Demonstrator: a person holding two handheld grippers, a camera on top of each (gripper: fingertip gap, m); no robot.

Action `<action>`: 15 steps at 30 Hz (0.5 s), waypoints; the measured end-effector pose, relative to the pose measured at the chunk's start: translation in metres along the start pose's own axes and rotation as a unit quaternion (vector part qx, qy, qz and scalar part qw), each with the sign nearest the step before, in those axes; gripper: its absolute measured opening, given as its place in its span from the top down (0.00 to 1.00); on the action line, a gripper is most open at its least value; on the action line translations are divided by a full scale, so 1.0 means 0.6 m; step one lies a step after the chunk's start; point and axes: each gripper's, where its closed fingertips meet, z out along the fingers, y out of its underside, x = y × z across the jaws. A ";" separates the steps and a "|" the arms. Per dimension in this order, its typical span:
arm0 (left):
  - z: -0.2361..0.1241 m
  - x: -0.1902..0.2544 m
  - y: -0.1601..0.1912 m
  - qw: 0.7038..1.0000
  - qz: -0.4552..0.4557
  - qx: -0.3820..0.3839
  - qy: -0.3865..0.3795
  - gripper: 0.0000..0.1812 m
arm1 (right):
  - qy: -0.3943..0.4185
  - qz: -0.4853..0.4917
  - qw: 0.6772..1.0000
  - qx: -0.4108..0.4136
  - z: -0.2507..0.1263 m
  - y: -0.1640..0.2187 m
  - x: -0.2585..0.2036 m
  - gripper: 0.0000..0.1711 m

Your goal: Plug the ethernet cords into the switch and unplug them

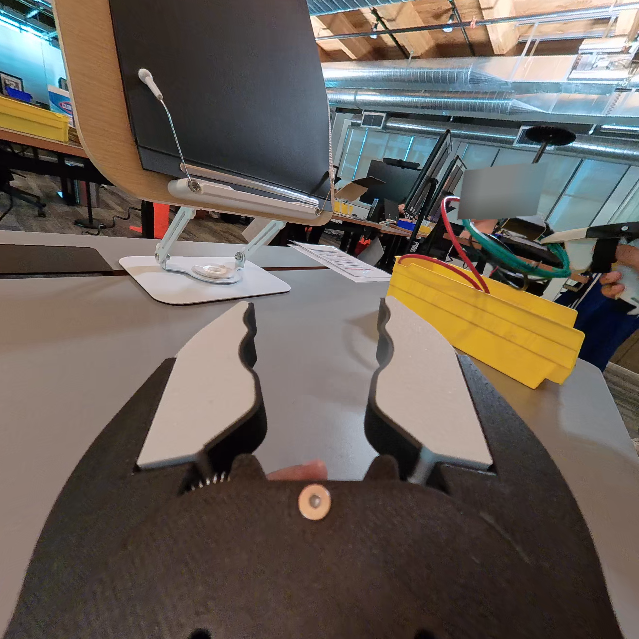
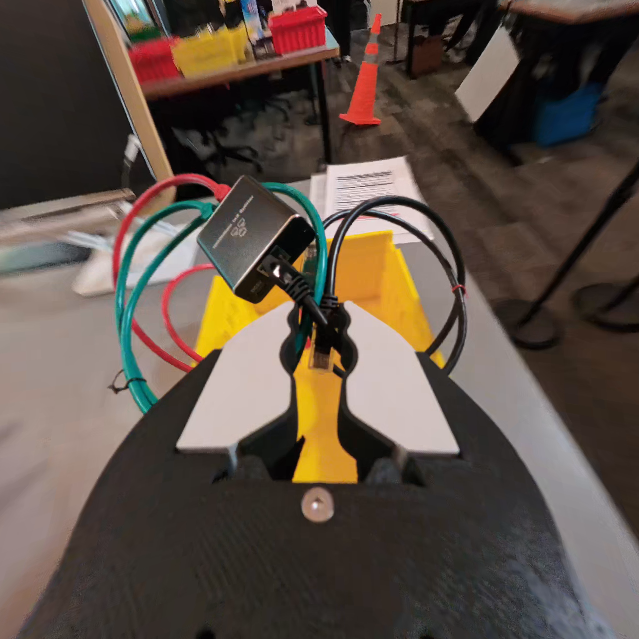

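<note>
In the right wrist view my right gripper (image 2: 318, 307) is shut on a bunch of ethernet cords just behind their plugs. It clamps the black cord (image 2: 449, 269) and the green cord (image 2: 128, 311). A small black switch (image 2: 249, 235) hangs tilted just past the fingertips, above the yellow bin (image 2: 380, 269). The red cord (image 2: 138, 207), the green cord and the black cord are plugged into it. A clear plug (image 2: 320, 356) sits between the fingers. My left gripper (image 1: 315, 304) is open and empty, low over the grey table (image 1: 86, 345). The right gripper (image 1: 567, 242) shows at the far right of the left wrist view.
A white stand (image 1: 204, 280) holding a black board stands on the table at the back left. The yellow bin (image 1: 484, 332) lies near the table's right edge, a printed sheet (image 1: 339, 264) behind it. An orange cone (image 2: 364, 79) stands on the floor beyond.
</note>
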 end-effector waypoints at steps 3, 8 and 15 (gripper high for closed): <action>0.000 0.000 0.000 1.000 0.000 0.000 0.000 0.63 | -0.068 0.136 0.988 0.022 0.008 0.012 -0.008 0.88; 0.001 0.000 0.000 1.000 -0.002 0.000 0.000 0.63 | -0.095 0.229 0.968 0.024 0.018 0.046 -0.020 0.88; 0.001 0.000 0.000 1.000 -0.002 0.000 -0.001 0.63 | -0.093 0.225 0.969 0.048 0.011 0.049 -0.055 0.89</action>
